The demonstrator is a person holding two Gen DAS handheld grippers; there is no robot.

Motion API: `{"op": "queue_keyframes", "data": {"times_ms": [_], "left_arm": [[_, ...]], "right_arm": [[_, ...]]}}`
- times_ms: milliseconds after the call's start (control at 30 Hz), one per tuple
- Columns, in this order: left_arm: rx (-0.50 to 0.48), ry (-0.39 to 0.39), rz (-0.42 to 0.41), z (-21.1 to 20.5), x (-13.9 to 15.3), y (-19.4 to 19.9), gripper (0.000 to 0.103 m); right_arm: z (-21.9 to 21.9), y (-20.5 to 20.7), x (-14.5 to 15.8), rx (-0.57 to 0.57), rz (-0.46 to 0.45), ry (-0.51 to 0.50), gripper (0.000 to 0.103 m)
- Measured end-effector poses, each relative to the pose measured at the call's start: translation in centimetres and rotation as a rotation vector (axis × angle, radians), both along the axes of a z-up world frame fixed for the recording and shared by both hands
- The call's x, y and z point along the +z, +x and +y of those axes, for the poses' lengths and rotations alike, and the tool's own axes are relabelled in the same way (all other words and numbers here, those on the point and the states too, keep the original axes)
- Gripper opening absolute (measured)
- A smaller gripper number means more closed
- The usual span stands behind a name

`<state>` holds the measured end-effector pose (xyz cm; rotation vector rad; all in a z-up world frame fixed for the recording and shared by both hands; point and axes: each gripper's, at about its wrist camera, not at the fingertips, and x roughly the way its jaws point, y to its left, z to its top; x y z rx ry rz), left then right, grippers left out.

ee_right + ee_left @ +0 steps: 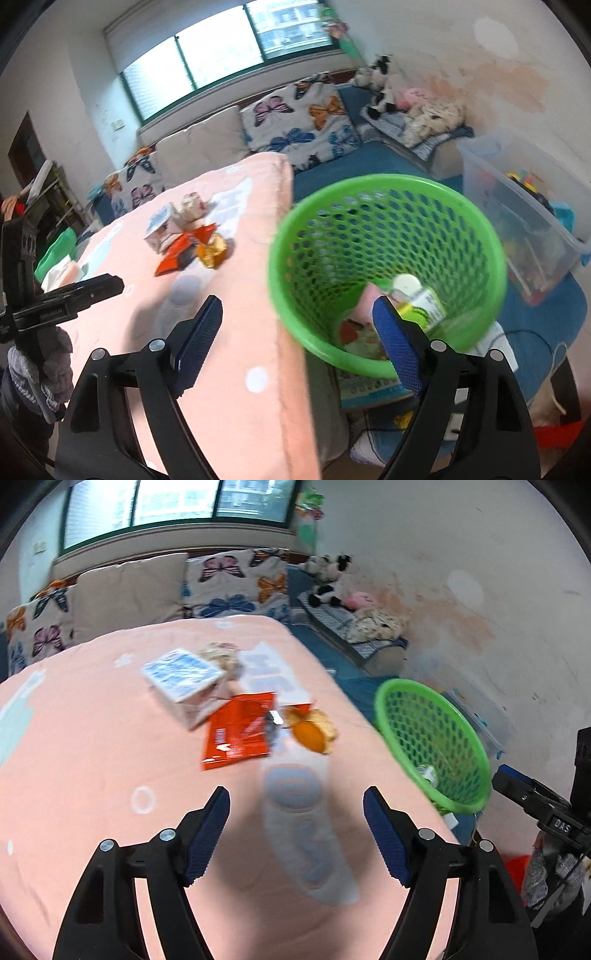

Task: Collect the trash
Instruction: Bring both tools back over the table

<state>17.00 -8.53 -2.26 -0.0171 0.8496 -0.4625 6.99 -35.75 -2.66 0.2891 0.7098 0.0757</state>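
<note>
Several pieces of trash lie on the pink blanket point(92, 746): a blue-and-white carton point(183, 686), a red wrapper point(240, 734), an orange wrapper point(312, 731) and a crumpled paper point(221, 655). My left gripper point(296, 792) hangs open above the blanket, short of them, with nothing between its fingers. A green mesh basket point(384, 181) stands beside the bed's edge and holds a small bottle point(417, 299) and a pink scrap. My right gripper point(297, 301) is open and empty over the basket's near rim. The same trash pile point(184, 236) shows at the far left of the right wrist view.
A clear plastic box of toys point(524, 206) stands right of the basket. Butterfly cushions point(295, 122) and plush toys point(384, 85) line the far wall under the window. A book point(369, 387) lies under the basket on the blue floor mat.
</note>
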Motion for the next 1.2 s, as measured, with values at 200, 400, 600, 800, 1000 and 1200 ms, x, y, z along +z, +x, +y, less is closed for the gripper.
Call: {"op": "queue_keyframes", "data": {"times_ms": [200,400,600,800,1000,1200], "left_arm": [[0.063,-0.010,0.018,2.8,-0.3,0.7,0.072],[0.105,-0.020,0.029,4.5,-0.7,1.1,0.077],[0.130,-0.029,0.033,5.7,-0.8,1.4,0.078],[0.147,-0.037,0.044,6.5,-1.0,1.9,0.079],[0.165,-0.030,0.053,7.2,-1.5,2.4,0.079],[0.173,-0.023,0.069,7.6,-2.2,3.3,0.079]], "right_arm": [[2.9,2.1,0.5,0.085,0.006,-0.013,0.083],[5.7,4.4,0.2,0.168,0.030,-0.022,0.083],[8.1,6.7,-0.3,0.249,0.040,-0.031,0.083],[9.6,9.3,-1.3,0.293,0.061,-0.032,0.081],[10.7,11.7,-2.7,0.322,0.082,-0.047,0.073],[11.1,14.0,-4.2,0.332,0.110,-0.051,0.063]]}}
